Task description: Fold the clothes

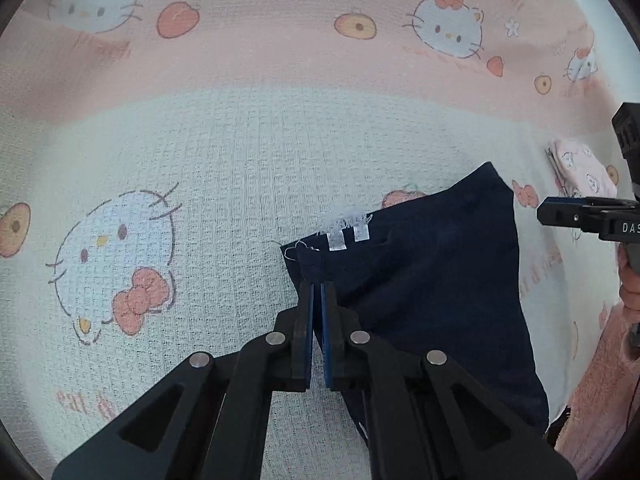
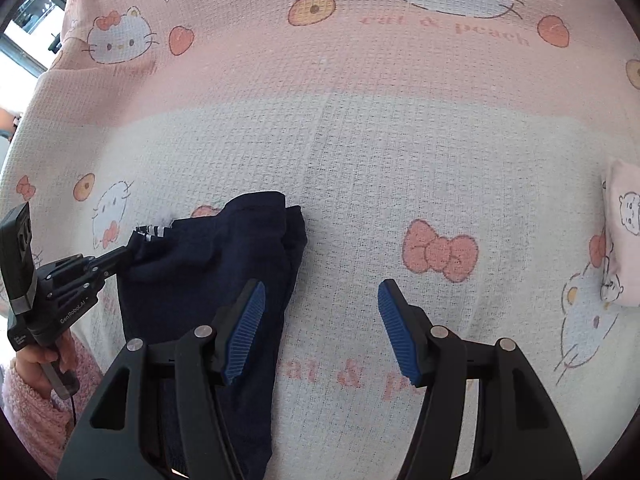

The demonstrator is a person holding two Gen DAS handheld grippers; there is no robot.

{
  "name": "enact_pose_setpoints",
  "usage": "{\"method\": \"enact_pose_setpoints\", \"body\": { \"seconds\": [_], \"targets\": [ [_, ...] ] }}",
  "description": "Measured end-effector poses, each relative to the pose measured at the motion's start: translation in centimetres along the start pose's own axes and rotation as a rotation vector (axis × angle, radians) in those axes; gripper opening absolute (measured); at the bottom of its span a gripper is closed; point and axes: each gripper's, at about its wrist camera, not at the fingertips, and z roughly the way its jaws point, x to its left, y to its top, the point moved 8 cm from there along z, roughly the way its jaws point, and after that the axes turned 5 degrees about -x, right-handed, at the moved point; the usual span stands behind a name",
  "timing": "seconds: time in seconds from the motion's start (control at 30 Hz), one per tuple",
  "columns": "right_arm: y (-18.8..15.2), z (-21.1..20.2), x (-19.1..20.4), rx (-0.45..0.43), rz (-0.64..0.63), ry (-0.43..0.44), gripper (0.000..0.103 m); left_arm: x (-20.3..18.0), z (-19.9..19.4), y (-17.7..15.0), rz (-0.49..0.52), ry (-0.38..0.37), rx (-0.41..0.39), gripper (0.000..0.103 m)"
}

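Left wrist view shows my left gripper (image 1: pixel 317 284) squeezed tight on one corner of the dark blue cloth (image 1: pixel 432 280). The pinch sits right at the hem, next to two little white tabs (image 1: pixel 348 238) and some loose white threads.

The cloth lies on the blanket (image 1: pixel 240 168), low down and close to me, and it is partly bunched up. In the right wrist view I see its far edge rolled into soft lumps (image 2: pixel 280 216).

My right gripper (image 2: pixel 320 300) is let go and holds nothing. Its blue ribbed pads (image 2: pixel 244 332) stand wide apart, with one pad over the cloth (image 2: pixel 200 264) and the other over bare blanket.

I think this cloth is light and floppy. It will sag and fold over itself when I lift it. It should not break, and it looks not slippery, a bit fuzzy. The best places to grab seem to be the corners and the hem, where it is thicker. I would take the other corner with my free gripper.

The blanket has a bumpy waffle feel, pink and white, with cat faces and bows. A small pink folded bundle (image 2: pixel 624 236) lies off to the side, well apart.
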Motion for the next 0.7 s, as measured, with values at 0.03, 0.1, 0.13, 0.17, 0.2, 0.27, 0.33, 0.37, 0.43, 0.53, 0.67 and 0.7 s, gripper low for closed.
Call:
{"method": "enact_pose_setpoints", "body": {
  "seconds": [0.03, 0.1, 0.13, 0.17, 0.2, 0.27, 0.33, 0.37, 0.43, 0.53, 0.67, 0.7],
  "targets": [
    [0.2, 0.1, 0.5, -0.003, -0.026, 0.0, 0.061, 0.0, 0.2, -0.2, -0.003, -0.005, 0.006, 0.004],
    [0.9, 0.6, 1.6, -0.022, -0.07, 0.0, 0.061, 0.0, 0.4, -0.4, -0.006, -0.011, 0.003, 0.004],
    [1.3, 0.9, 2.1, -0.031, -0.089, -0.005, 0.061, 0.1, 0.4, -0.5, -0.007, -0.008, 0.005, 0.004],
    [1.6, 1.3, 2.4, -0.036, -0.106, -0.018, 0.061, 0.3, 0.3, -0.5, -0.008, 0.004, 0.005, 0.004],
    [1.9, 1.8, 2.6, -0.035, -0.117, -0.034, 0.061, 0.5, 0.2, -0.6, -0.014, 0.021, 0.004, 0.004],
    [2.2, 2.9, 2.7, -0.015, -0.117, -0.067, 0.061, 1.1, -0.3, -0.7, -0.035, 0.037, -0.001, 0.004],
    [2.2, 3.3, 3.3, -0.007, -0.107, -0.03, 0.061, 1.6, -0.8, -0.7, -0.061, 0.035, -0.006, 0.004],
    [2.1, 3.4, 3.7, -0.005, -0.109, -0.008, 0.061, 1.7, -1.1, -0.7, -0.065, 0.03, -0.016, 0.004],
    [1.8, 3.3, 4.6, -0.011, -0.139, 0.01, 0.061, 1.4, -1.5, -0.4, -0.052, 0.019, -0.046, 0.004],
    [1.3, 4.3, 3.6, 0.014, -0.13, -0.038, 0.061, 0.5, -1.1, 0.0, -0.032, 0.009, -0.052, 0.004],
    [0.5, 5.0, 0.5, 0.045, -0.038, -0.08, 0.061, -0.8, 0.1, 0.7, -0.024, -0.01, -0.05, 0.004],
    [0.4, 4.7, -0.2, 0.038, -0.021, -0.083, 0.061, -0.8, 0.4, 0.8, -0.029, -0.015, -0.045, 0.004]
  ]
}}
